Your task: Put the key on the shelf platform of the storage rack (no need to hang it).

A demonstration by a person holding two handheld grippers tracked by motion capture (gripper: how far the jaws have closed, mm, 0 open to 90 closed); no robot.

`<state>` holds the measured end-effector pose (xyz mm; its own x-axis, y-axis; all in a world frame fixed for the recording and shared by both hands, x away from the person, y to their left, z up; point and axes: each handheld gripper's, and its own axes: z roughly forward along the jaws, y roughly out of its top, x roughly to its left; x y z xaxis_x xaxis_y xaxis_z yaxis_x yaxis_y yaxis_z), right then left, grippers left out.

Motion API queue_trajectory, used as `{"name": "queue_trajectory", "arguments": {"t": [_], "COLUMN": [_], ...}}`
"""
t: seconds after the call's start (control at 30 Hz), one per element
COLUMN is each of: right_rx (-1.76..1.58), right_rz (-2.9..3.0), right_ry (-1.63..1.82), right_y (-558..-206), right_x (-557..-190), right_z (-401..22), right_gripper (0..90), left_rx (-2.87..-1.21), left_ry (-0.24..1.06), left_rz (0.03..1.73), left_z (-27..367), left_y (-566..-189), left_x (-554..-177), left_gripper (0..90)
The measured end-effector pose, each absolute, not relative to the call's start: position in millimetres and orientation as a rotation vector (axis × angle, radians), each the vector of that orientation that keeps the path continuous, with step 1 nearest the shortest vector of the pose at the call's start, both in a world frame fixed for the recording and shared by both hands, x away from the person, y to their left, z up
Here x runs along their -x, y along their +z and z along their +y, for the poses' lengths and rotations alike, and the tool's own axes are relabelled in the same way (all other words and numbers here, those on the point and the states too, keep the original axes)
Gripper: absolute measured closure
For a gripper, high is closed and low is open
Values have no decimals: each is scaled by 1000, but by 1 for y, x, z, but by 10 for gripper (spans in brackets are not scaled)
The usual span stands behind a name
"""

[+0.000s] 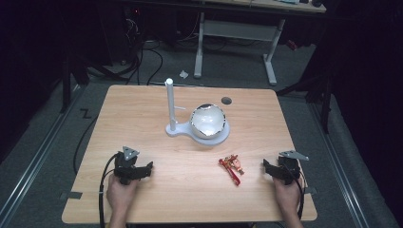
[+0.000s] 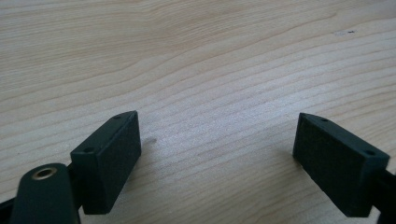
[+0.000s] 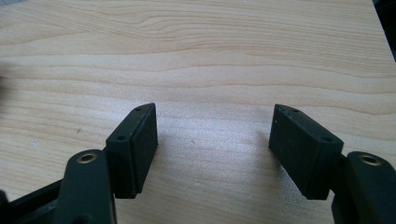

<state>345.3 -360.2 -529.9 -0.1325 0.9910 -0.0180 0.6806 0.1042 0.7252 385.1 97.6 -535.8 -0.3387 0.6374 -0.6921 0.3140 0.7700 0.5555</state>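
A small red and gold toy figure (image 1: 231, 167) lies flat on the wooden table (image 1: 142, 109), right of centre near the front. My left gripper (image 1: 138, 170) rests near the front left in a hand, jaws wide apart, and in the left gripper view (image 2: 217, 154) nothing but bare wood lies between them. My right gripper (image 1: 273, 170) sits near the front right, a short way right of the toy; in the right gripper view (image 3: 212, 144) its jaws stand open over bare wood.
A white stand with an upright post (image 1: 169, 102) and a round base carries a shiny white bowl (image 1: 207, 121) at the table's middle. A dark round hole (image 1: 226, 100) lies behind it. Beyond the table are cables and a desk frame on the floor.
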Motion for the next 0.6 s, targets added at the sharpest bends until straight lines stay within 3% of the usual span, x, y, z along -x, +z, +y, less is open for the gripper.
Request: {"name": "queue_trajectory", "arguments": {"t": [0.6], "right_rx": [-1629], "right_rz": [1875], "right_ry": [783], "right_y": [-530], "right_x": [-345], "right_z": [-360], "right_gripper": [324], "left_rx": [-726], "left_ry": [414], "left_rz": [1945], "left_z": [97], "left_y": [-537], "left_x": [-387], "left_gripper": [152]}}
